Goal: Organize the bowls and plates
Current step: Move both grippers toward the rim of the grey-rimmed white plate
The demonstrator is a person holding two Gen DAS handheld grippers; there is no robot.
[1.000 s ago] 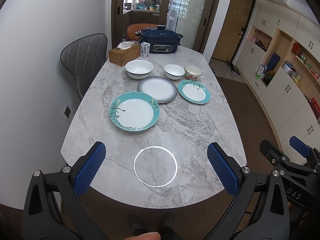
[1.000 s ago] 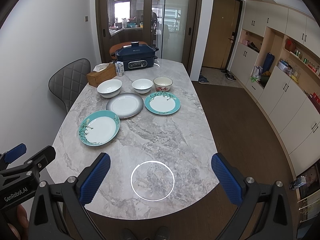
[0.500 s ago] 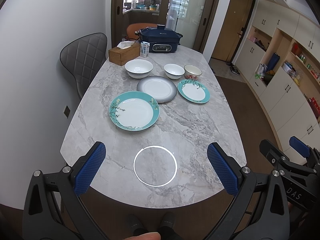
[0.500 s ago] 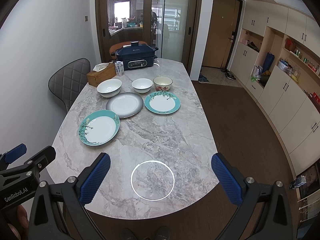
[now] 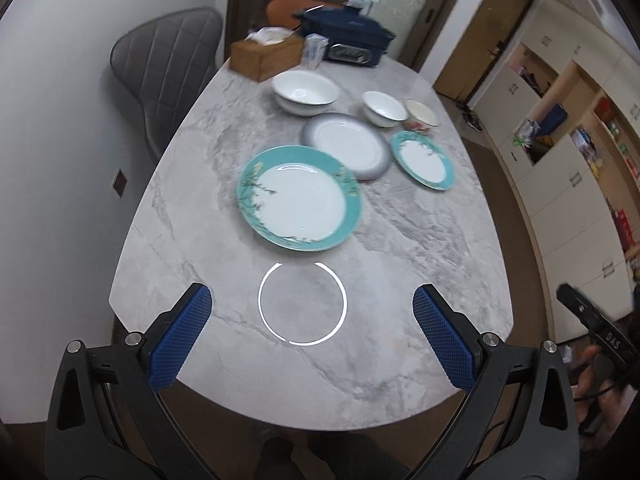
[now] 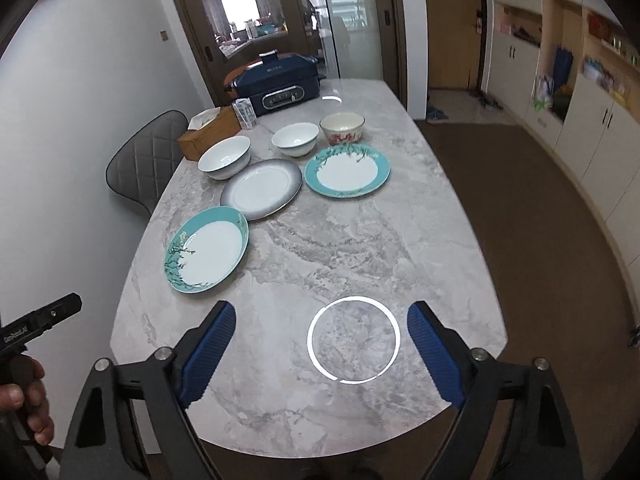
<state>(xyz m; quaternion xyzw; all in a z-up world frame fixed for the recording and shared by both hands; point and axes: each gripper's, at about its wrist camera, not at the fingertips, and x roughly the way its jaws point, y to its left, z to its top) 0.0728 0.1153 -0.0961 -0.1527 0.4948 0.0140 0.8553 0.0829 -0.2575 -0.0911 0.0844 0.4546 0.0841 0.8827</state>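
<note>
Spreading across the marble table (image 6: 360,248), nothing is stacked yet: from the left gripper's view the large teal plate (image 5: 300,200) lies at 12 o'clock just beyond the fingers, the grey-rimmed plate (image 5: 346,145) touching or slightly overlapping its far edge at 1 o'clock, the small teal plate (image 5: 423,159) further toward 2 o'clock, and behind them, left to right, the big white bowl (image 5: 306,91), the small white bowl (image 5: 383,108) and the flowered bowl (image 5: 420,114). The likely trouble is the first pick: a flat plate on smooth stone gives the pads only a thin rim, so a shallow bite could let it skid into the grey-rimmed plate or slip and chip. The motion blur in the left view suggests speed, which would worsen aim. The left gripper (image 5: 312,330) hangs above the near table edge, tilted down, its jaws wide apart and empty. The right gripper (image 6: 320,346) hovers likewise over the near end, jaws spread and holding nothing, with the small teal plate at its 12 o'clock.
</note>
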